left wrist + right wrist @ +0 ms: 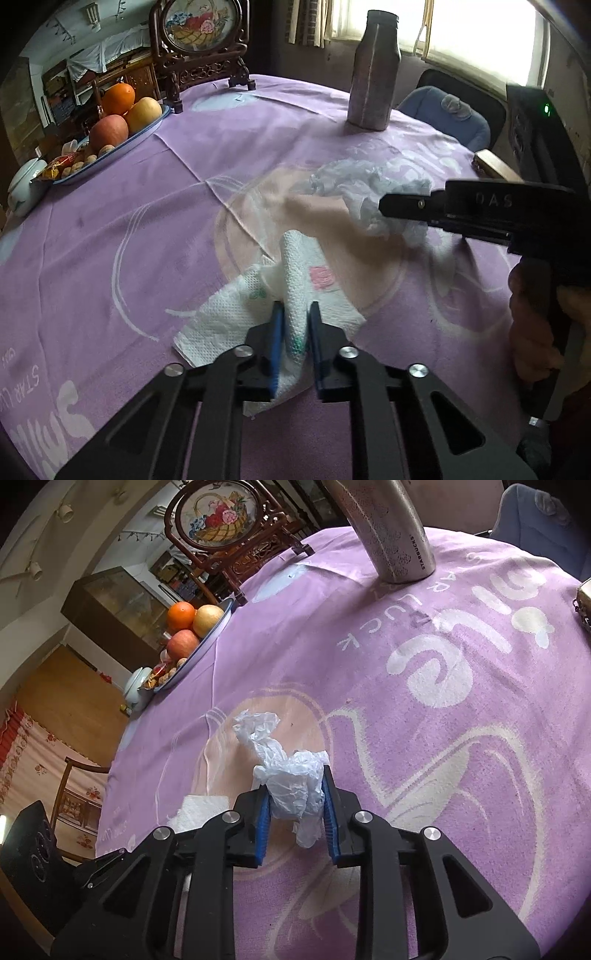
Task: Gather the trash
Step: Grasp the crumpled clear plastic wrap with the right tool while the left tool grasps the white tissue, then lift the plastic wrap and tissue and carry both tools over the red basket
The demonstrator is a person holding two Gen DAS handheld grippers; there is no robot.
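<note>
Two trash pieces: left claw (295, 332) pinches one paper towel (229, 317), right claw (295, 808) one crumpled wrapper (291, 782).

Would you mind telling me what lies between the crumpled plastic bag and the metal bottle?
Only bare purple tablecloth between the plastic bag and the metal bottle, seen in the right wrist view.
</note>
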